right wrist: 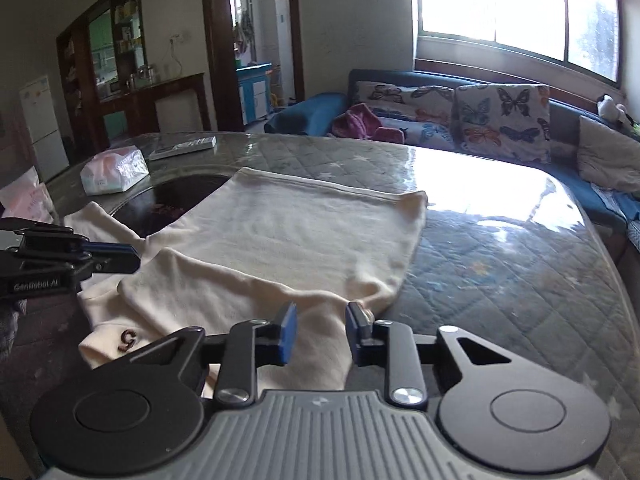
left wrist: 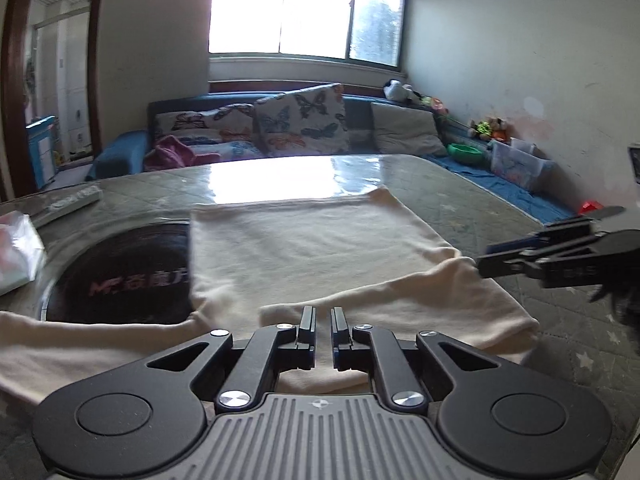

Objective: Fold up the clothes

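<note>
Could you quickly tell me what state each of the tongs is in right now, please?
Left tongs: slightly open above the cream garment, gripping nothing.
Right tongs: open, with the garment's near edge lying between the fingers, not clamped.

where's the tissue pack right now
The tissue pack sits on the table's far left in the right wrist view, beside the remote and left of the cream garment.

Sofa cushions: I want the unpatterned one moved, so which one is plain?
The grey cushion at the sofa's window-side right end. The two cushions left of it, the upright one and the flatter one, carry butterfly prints.
</note>
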The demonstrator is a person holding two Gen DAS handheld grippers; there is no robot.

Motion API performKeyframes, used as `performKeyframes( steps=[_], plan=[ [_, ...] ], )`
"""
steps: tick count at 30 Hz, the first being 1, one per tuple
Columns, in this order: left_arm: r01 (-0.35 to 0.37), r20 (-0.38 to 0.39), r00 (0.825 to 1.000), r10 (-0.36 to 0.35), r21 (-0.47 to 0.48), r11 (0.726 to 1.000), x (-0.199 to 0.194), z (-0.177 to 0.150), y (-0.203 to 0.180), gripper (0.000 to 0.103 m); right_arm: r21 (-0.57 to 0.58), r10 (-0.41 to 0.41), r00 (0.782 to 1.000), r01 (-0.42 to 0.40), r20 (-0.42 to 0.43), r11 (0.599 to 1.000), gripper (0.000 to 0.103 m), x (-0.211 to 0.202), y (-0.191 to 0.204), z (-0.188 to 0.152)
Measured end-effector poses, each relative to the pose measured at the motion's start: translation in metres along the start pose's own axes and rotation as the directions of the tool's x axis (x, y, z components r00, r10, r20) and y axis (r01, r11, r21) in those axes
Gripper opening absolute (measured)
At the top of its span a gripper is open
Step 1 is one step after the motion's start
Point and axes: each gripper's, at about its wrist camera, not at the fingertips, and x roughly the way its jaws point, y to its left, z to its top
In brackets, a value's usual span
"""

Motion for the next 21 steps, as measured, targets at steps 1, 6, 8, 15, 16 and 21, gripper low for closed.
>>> performKeyframes(
  steps=[1,6,8,15,16,21],
  plan=[
    [0.006,-0.009,1.000,-0.006,-0.002,1.000,0.006,0.000,0.000,0.010,-0.001,-0.001,1.000,0.001,-0.005,1.000,0.024,0.006,0.001,0.001],
    [-0.005,-0.053,0.999,0.003,-0.027,1.000,0.030,-0.002,0.005,0.010,0.029,-0.006,0.999,0.007,-0.038,1.000,0.022,0.033,-0.003,-0.005],
    [-0.016,-0.058,0.998,0.012,-0.055,0.998,0.032,-0.004,0.013,0.010,0.025,-0.008,0.999,0.009,-0.035,1.000,0.022,0.033,-0.002,-0.006],
    [-0.047,-0.042,0.998,0.043,-0.114,0.992,0.023,-0.007,0.030,0.014,-0.008,-0.021,0.999,0.021,-0.030,1.000,0.022,0.033,0.002,-0.007],
    [-0.055,-0.038,0.998,0.051,-0.123,0.991,0.019,-0.008,0.033,0.015,-0.016,-0.027,0.999,0.026,-0.028,1.000,0.023,0.032,0.003,-0.006],
    [-0.149,-0.008,0.989,0.150,-0.166,0.975,-0.008,-0.013,0.055,0.030,-0.074,-0.025,1.000,0.024,-0.012,0.997,0.032,0.023,0.021,-0.003]
  ],
)
